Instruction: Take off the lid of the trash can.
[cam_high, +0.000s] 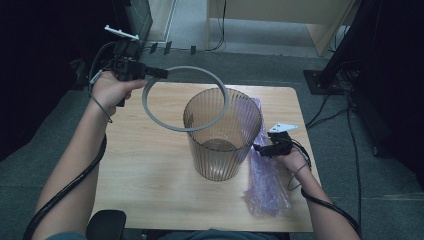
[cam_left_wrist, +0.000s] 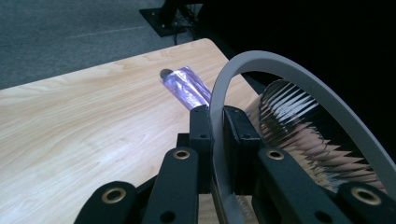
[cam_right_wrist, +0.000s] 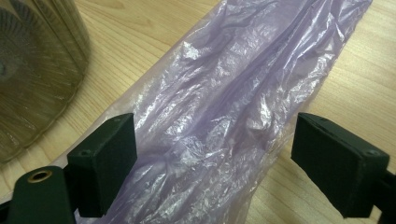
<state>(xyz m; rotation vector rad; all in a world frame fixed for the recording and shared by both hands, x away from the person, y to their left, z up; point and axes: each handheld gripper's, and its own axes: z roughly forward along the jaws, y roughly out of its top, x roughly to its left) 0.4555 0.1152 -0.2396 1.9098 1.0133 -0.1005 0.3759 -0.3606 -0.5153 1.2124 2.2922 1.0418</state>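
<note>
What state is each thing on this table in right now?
Grey ring: clamped in the left gripper, lifted off the bin.
Ribbed bin: upright, uncovered, looks empty.
Purple bag: flat on the table, unopened.
Right gripper: jaws open over the bag.

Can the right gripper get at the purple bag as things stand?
Probably yes. The right gripper hangs just over the purple bag with its jaws open on either side of it. The bin stands beside it, not between, so nothing blocks the way down.
</note>
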